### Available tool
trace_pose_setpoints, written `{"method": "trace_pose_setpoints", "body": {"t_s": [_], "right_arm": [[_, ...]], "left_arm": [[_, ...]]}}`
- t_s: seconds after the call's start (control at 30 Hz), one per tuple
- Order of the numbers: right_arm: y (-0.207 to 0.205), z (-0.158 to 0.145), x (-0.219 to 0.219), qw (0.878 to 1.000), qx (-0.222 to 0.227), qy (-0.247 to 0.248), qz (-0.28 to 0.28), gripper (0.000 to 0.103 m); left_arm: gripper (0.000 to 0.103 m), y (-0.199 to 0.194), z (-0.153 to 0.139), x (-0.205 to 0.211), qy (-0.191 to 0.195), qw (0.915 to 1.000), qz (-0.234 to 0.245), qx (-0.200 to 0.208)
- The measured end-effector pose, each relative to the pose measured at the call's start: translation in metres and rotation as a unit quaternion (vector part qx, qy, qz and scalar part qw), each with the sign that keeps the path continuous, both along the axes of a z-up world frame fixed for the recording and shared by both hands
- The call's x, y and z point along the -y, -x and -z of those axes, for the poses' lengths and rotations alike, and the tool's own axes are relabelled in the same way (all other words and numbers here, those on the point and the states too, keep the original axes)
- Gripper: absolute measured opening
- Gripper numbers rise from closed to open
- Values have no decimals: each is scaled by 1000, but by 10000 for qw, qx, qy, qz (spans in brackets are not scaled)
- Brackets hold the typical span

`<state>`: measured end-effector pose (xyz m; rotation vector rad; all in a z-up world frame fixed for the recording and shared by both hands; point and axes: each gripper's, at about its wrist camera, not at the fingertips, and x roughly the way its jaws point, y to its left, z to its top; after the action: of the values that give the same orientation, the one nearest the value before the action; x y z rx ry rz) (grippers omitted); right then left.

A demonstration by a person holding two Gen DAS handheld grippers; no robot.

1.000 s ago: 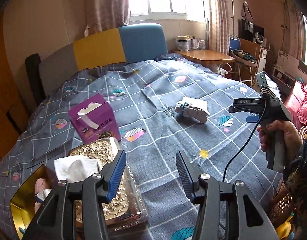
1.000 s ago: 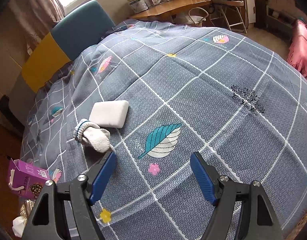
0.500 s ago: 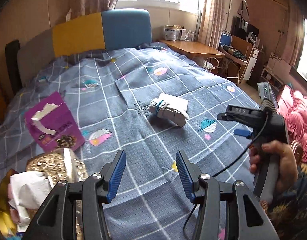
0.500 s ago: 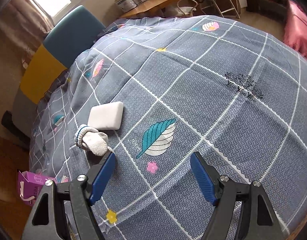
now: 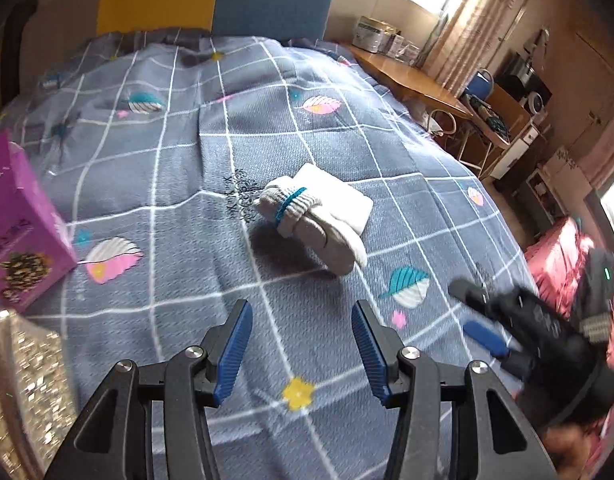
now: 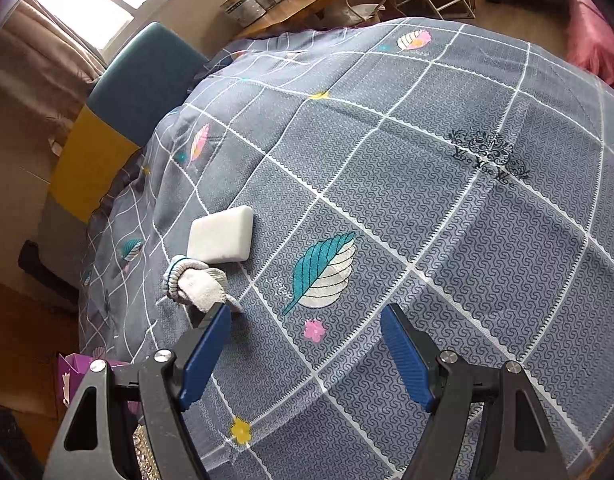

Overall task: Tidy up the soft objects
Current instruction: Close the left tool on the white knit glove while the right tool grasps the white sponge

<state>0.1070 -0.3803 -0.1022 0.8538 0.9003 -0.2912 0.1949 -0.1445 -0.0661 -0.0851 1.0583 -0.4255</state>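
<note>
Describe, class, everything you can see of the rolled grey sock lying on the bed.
The sock is a knitted, fuzzy-looking pale grey bundle, rolled or folded so that its ribbed cuff, ringed by a teal stripe, flares open at one end. It lies on its side on the grey checked bedspread, casting a shadow. It seems to lean against the white rectangular pad beside it. Neither gripper touches it; the left gripper is open, short of it.

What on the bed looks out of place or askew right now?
The rolled sock lies loose mid-bed, tilted across one edge of the white sponge block, touching it. The purple tissue box sits skewed near the bed's edge. Nothing looks spilled or damaged.
</note>
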Motion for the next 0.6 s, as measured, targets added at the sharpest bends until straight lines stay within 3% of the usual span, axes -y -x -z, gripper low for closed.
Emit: {"method": "trace_pose_setpoints", "body": {"t_s": [0.17,0.3,0.6], "right_arm": [[-1,0,-3,9999,23,-55,-111,78],[-4,1,-6,9997,30,-97,-233,79],[-6,3,-8,9993,25,-207,-295,79]], "left_arm": [[67,-47,21,12,326,9980,-338,-413],[76,-75,31,24,313,9971,-552,-431],[74,-115,64,49,-83,9952,-787,-572]]}}
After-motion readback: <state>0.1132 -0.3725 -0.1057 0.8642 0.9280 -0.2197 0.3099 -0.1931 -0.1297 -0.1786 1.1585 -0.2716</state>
